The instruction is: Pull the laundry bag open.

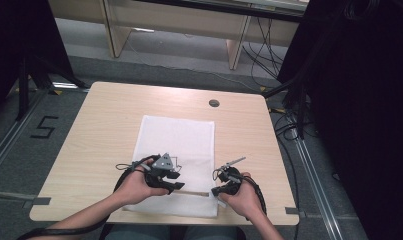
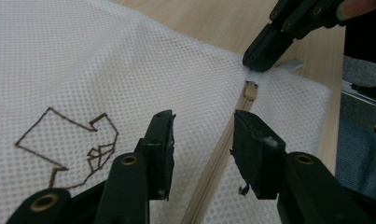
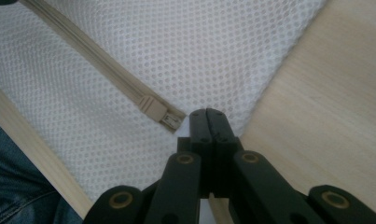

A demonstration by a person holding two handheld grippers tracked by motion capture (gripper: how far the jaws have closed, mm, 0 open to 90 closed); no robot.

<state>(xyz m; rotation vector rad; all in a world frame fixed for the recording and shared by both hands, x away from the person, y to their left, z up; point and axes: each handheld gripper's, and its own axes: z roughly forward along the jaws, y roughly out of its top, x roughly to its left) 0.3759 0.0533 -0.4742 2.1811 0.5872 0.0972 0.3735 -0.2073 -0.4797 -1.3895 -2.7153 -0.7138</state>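
**Two hand-held grippers getting ready at the zipper of a mesh bag**

A flat white mesh bag (image 1: 176,160) with a beige zipper (image 3: 106,70) is lying on the light wooden counter (image 1: 104,125). The zipper is running along the bag edge nearest the person.

The left hand-held gripper (image 2: 202,140) is hovering just over the zipper line. Its jaws are standing apart with nothing between them, one on each side of the zipper. A small brown stitched picture (image 2: 73,140) is sitting on the mesh just beside its left jaw.

The right hand-held gripper (image 3: 207,122) is pressing its jaws together right at the end of the zipper. The beige zipper slider (image 3: 153,106) is lying just beside its tips. It looks like it is pinching the small white tab (image 2: 254,76) at the bag's corner, but I cannot tell for sure.

What could go wrong? The tab is tiny, so it could slip out if the right one is pulling. The mesh is soft, so it could bunch up if the left one is grabbing too much cloth. Then the zipper might get stuck.
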